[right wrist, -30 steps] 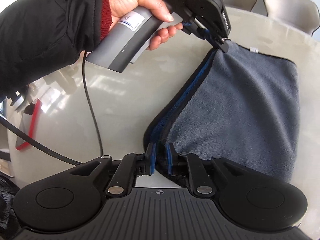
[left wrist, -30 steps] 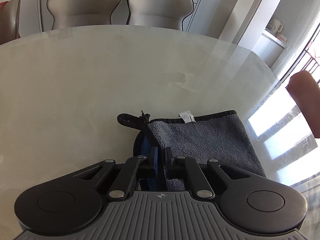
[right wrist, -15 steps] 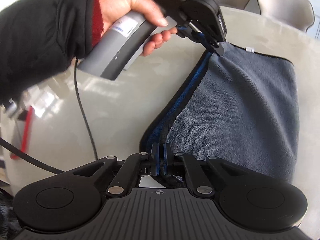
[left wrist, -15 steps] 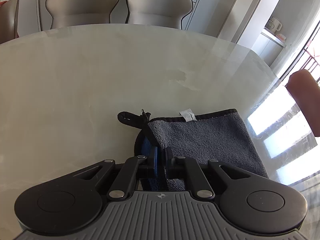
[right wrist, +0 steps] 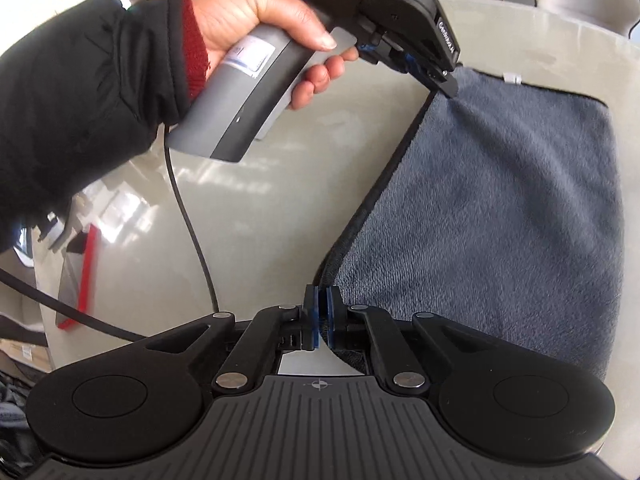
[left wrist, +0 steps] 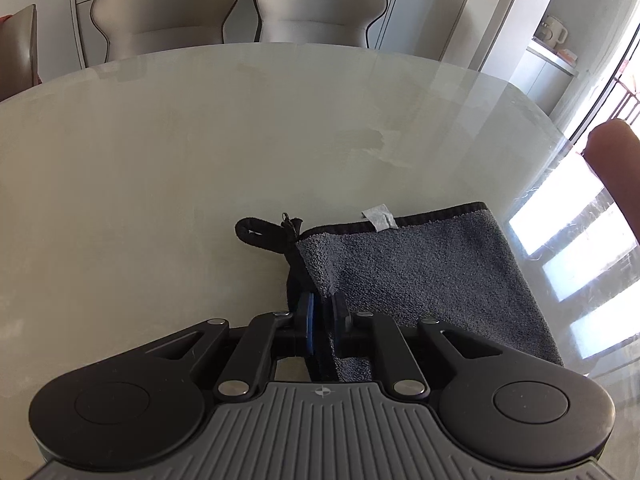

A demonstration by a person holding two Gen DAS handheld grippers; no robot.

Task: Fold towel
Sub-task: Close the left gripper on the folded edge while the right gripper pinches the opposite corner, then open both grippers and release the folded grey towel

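**Two corners pinched along one towel edge**

Both grippers grasp the same side of the towel (right wrist: pixel 500 216), and that pairing explains the layout. The grey towel lies flat on the table (left wrist: pixel 200 160), already doubled by the look of the stacked dark hems along its edge, with a white tag (left wrist: pixel 380 217) on the far hem at about 12 o'clock.

The right gripper (right wrist: pixel 322 316) is clenched tight on the near corner, at 6 o'clock in its own view; cloth shows between the blue pads. The left gripper (right wrist: pixel 444 82), carried by the left hand (right wrist: pixel 264 28), sits at 1 o'clock in that view with its tips on the far corner of the same edge. In the left wrist view the left gripper (left wrist: pixel 323 316) has a lifted fold of towel between its pads, and its jaws are opening slightly; the cloth there looks pinched yet, though the hold may be loosening.

Holding both ends of one edge keeps that edge straight and taut, which is probably why the two tools sit well apart along it. A black loop (left wrist: pixel 264 234) trails on the table at the far corner, at 11 o'clock from the left tips.

My judgement: the edge is ready to be lifted and carried across to the opposite side for another fold. The risk is the left corner slipping free as those jaws ease.
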